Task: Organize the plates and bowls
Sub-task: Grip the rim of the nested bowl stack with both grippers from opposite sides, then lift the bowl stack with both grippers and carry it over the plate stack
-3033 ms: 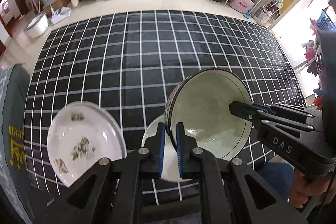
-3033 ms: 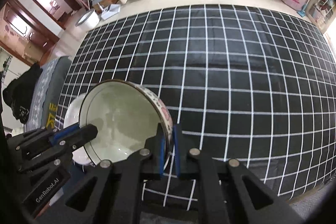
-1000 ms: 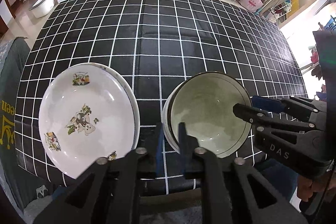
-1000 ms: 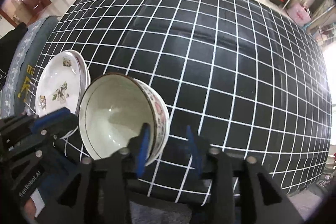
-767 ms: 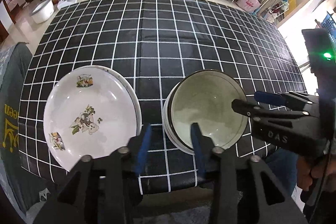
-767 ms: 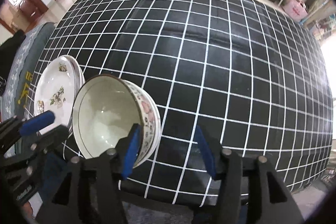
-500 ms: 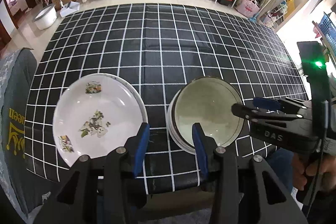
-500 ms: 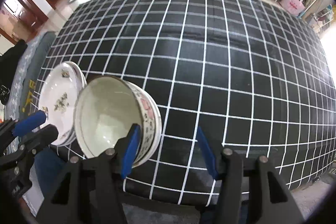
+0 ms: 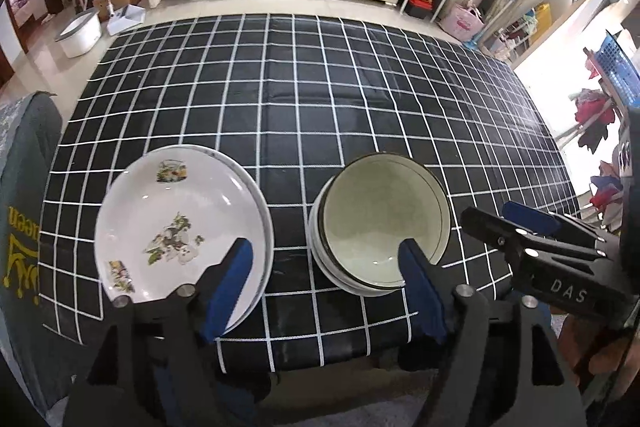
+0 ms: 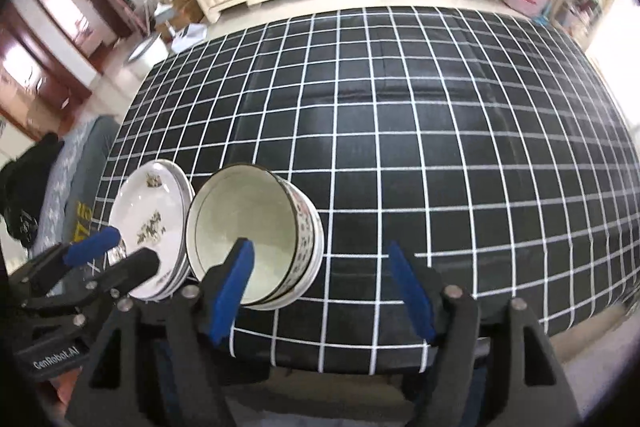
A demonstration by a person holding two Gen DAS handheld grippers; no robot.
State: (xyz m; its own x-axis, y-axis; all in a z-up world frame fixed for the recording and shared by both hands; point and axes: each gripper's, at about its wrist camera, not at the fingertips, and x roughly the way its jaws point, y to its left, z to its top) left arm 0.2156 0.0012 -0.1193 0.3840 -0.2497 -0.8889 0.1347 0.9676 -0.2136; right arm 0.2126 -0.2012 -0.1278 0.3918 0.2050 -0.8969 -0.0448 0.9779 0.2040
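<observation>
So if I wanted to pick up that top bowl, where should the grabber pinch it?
Probably on the rim. The top bowl sits upright, nested in the bowl under it, so its sides are mostly hidden and only its thin edge sticks up. Come down from above at the near edge, one finger inside and one outside. The plates sit close on the left, so that side looks tighter.

Near the front edge of the table a stack of white plates (image 9: 176,223) with small flower prints lies flat on the left, and just to its right, not touching, stand nested bowls (image 9: 380,223), pale inside, dark-rimmed, red-patterned outside, upright.
</observation>
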